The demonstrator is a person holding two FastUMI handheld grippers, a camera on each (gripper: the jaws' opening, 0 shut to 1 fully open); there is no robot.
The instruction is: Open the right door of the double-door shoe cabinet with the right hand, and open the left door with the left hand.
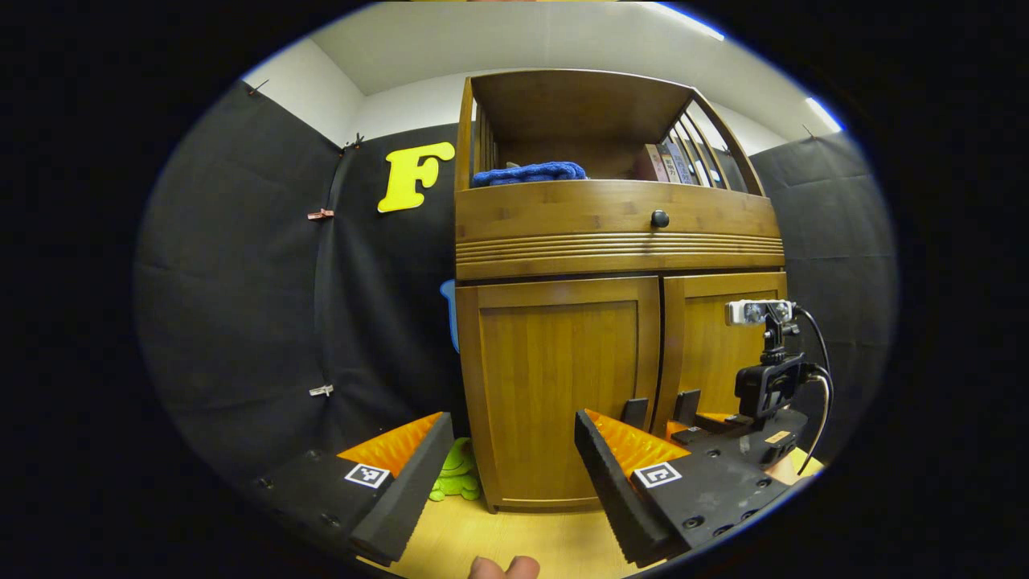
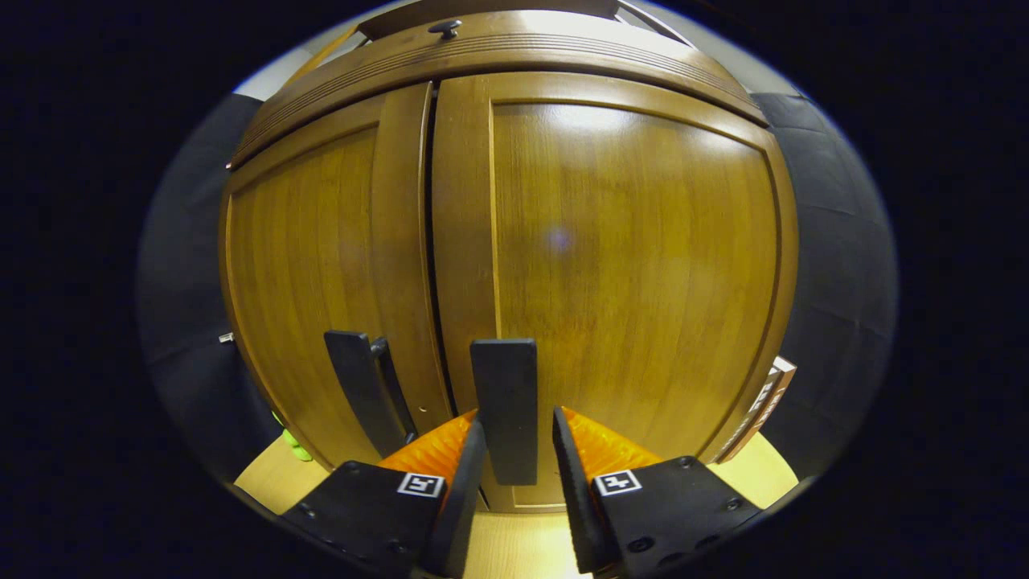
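**Both cabinet doors closed, right gripper at the right handle**

The shoe cabinet (image 1: 619,322) stands on a pale wood floor (image 1: 514,539) against the booth's black cloth wall (image 1: 241,305), its foot cut off by the edge of the left gripper view. Its left door (image 1: 563,386) and right door (image 1: 719,354) both sit closed, a thin dark seam between them. A blue cloth (image 1: 529,173) lies in the open top shelf; the books (image 1: 671,163) beside it are too small to read. A green toy (image 1: 457,474) is half hidden behind the cabinet's left corner.

The left gripper (image 1: 514,474) hangs well back from the left door, fingers wide apart and holding nothing. The right gripper (image 2: 518,462) is close against the right door, its fingers spread on either side of the right handle (image 2: 505,406); whether they touch it cannot be told. The left handle (image 2: 362,394) stands just beside, untouched.
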